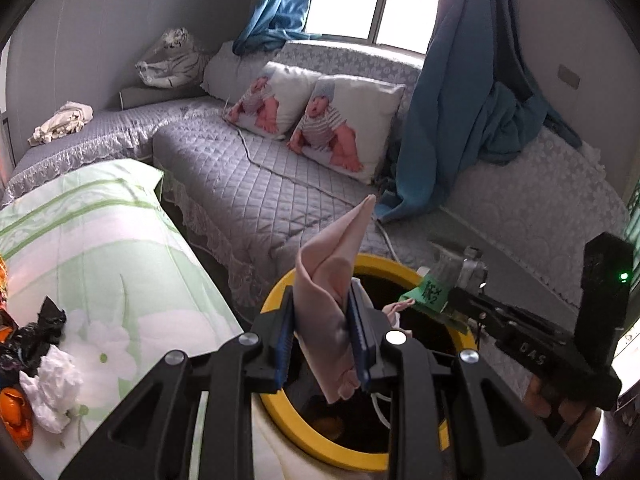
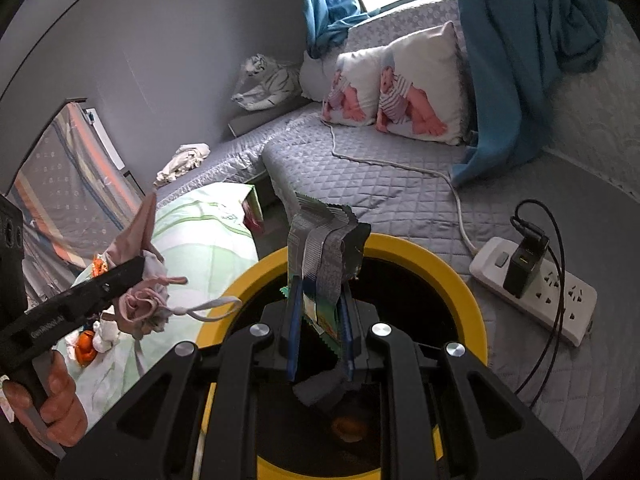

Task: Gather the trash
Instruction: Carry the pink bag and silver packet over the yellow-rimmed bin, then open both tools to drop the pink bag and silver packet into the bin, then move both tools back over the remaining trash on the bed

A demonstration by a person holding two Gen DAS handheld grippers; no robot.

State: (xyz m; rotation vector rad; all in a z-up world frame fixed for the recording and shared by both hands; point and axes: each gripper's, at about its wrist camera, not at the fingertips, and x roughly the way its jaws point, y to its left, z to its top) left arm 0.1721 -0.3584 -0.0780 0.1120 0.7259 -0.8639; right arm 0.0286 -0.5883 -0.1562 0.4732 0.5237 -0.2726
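- Pink, soft and folded, the face mask [image 1: 332, 280] is clamped between the blue pads of the left hand-held gripper [image 1: 326, 340], right above the yellow-rimmed bin [image 1: 276, 304]; its peak stands up past the bin's far rim and its ear loop [image 2: 208, 307] dangles toward the bin's left rim.
- Silver and green, the snack wrapper [image 2: 320, 256] is pinched upright in the right hand-held gripper [image 2: 320, 344], also directly over the bin's dark opening, with a crumpled dark end [image 2: 320, 390] hanging below the pads.
- Inside the bin, low down, something orange [image 2: 350, 427] lies at the bottom.
- A bare hand [image 2: 52, 396] grips the left tool's handle, left of the bin.
- Left of the bin lies a green-and-white quilt [image 1: 100, 248]; on it, well away from the bin, sit a crumpled white tissue [image 1: 54, 388], a black plastic scrap [image 1: 42, 330] and an orange wrapper [image 1: 16, 412].
- Right of the bin, on the grey quilted bed cover [image 2: 360, 176], rests a white power strip [image 2: 560, 292] with a black charger [image 2: 524, 260] plugged in.
- Beyond the bin, two baby-print cushions [image 1: 320, 120] lean by the blue curtain [image 1: 440, 128]; a plush white tiger [image 1: 176, 60] lies farther off at the wall.
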